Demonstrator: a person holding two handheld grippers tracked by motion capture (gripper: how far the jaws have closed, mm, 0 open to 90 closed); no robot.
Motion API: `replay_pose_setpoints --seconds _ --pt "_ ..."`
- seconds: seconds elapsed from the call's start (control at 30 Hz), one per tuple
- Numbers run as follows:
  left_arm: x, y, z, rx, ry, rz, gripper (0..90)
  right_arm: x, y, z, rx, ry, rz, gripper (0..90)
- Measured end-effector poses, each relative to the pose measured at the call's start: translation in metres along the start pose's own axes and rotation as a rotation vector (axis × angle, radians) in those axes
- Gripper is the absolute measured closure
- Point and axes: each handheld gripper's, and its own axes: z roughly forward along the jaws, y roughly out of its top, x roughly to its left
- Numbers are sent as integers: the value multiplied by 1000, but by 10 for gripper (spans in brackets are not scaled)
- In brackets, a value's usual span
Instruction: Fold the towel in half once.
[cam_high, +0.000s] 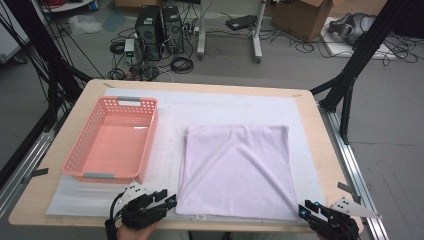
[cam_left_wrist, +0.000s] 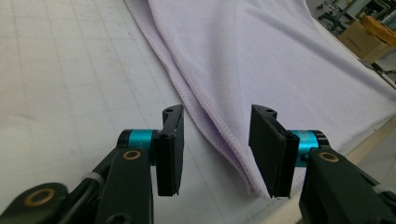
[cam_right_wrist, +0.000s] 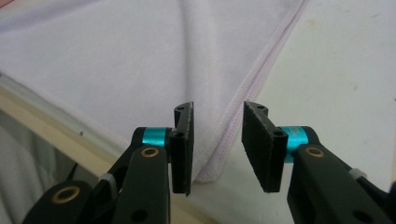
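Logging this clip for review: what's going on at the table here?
A person holds a tool in each hand at the near corners of a folded lilac cloth lying flat on the white mat. The left tool and right tool both stand open, each with a near cloth corner between its jaws but not pinched. A pink basket sits to the left, nothing in it.

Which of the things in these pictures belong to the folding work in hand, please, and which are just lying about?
In the job: lilac cloth; left gripper and right gripper, both open at its near corners; white mat.

Lying about: pink basket; computer towers, cardboard box, cables on the floor.
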Motion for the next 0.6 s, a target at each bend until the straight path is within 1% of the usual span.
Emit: replay_pose_setpoints --seconds 0.03,0.1,0.2,0.27,0.37,0.5,0.6 --pt "0 2 4 6 -1 8 556 0 2 2 -1 -2 5 625" --pt "1 5 11 15 1 18 558 -2 5 5 -6 -17 1 617" --pt "3 11 20 32 -2 30 557 -5 8 13 0 -30 3 617" --pt "6 15 26 40 4 38 555 -8 11 18 7 -41 0 617" --pt "12 20 33 52 8 34 542 -12 16 24 6 -58 10 614" --pt "20 27 44 69 13 29 523 -18 22 35 19 -75 18 609" --pt "23 33 55 87 6 32 521 -21 28 46 27 -77 21 615"
